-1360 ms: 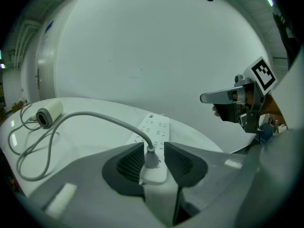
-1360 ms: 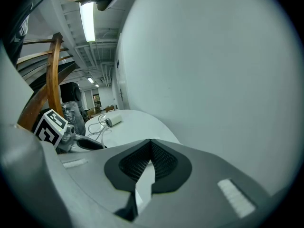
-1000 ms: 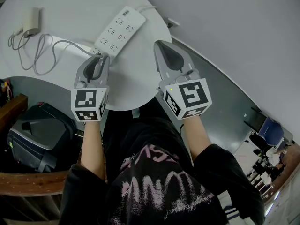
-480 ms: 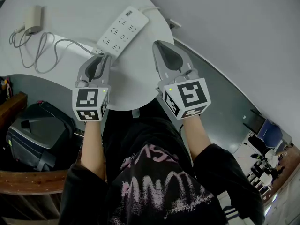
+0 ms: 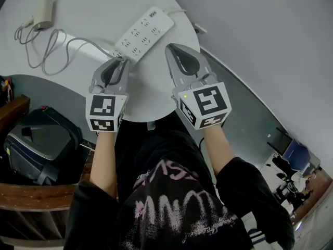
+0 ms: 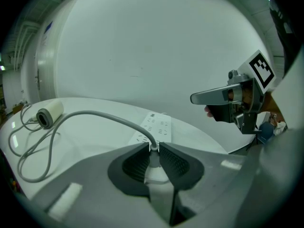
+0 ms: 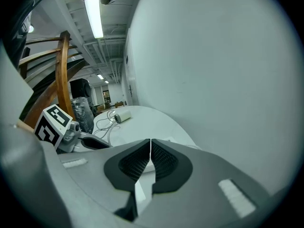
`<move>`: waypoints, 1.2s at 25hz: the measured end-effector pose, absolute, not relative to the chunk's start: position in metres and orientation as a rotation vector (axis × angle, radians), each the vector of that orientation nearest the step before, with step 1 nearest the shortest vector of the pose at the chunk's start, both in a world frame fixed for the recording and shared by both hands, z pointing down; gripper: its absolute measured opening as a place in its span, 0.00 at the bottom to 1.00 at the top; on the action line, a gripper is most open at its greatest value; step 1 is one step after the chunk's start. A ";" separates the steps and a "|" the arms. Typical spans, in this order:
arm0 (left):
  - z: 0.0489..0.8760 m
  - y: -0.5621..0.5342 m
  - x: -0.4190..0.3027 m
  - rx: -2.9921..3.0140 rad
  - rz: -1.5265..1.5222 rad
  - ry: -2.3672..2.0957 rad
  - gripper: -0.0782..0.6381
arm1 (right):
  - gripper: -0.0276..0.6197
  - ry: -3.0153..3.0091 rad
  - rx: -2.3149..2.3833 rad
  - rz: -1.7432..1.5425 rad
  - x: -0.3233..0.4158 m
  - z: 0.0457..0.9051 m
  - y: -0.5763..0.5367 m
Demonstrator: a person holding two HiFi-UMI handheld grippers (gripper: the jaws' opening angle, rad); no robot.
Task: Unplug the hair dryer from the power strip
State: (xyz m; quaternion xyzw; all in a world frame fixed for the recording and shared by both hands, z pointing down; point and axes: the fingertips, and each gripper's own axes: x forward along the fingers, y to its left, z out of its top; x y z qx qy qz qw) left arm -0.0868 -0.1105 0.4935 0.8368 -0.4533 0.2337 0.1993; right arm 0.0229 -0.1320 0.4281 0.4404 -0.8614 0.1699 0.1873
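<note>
A white power strip (image 5: 144, 32) lies on the round white table (image 5: 88, 14). The hair dryer (image 5: 42, 12) rests at the table's far left, and its grey cord (image 5: 78, 41) loops across toward me. My left gripper (image 5: 123, 62) is shut on the white plug (image 6: 153, 164), just short of the near end of the power strip (image 6: 154, 126). The cord (image 6: 95, 114) leaves from between the fingertips of this left gripper (image 6: 153, 145). The plug looks apart from the strip. My right gripper (image 5: 174, 48) hovers beside the strip's near right side, shut with nothing in it.
A black bag or case (image 5: 39, 145) sits on the floor left of the table, next to a curved wooden rail (image 5: 36, 199). The table edge (image 5: 156, 113) runs just under both grippers. A grey wall rises behind the table.
The head view has shifted slightly, so the strip and both grippers sit a little further right. The left gripper still holds the plug near the strip's end; the right stays shut.
</note>
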 end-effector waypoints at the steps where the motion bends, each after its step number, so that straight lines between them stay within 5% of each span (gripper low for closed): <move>1: 0.493 -0.111 -0.087 2.340 0.654 -1.268 0.21 | 0.07 -2.428 1.224 0.477 0.019 0.429 -0.133; 30: 0.495 -0.110 -0.086 2.336 0.636 -1.257 0.20 | 0.18 -2.386 0.885 0.409 -0.039 0.483 -0.145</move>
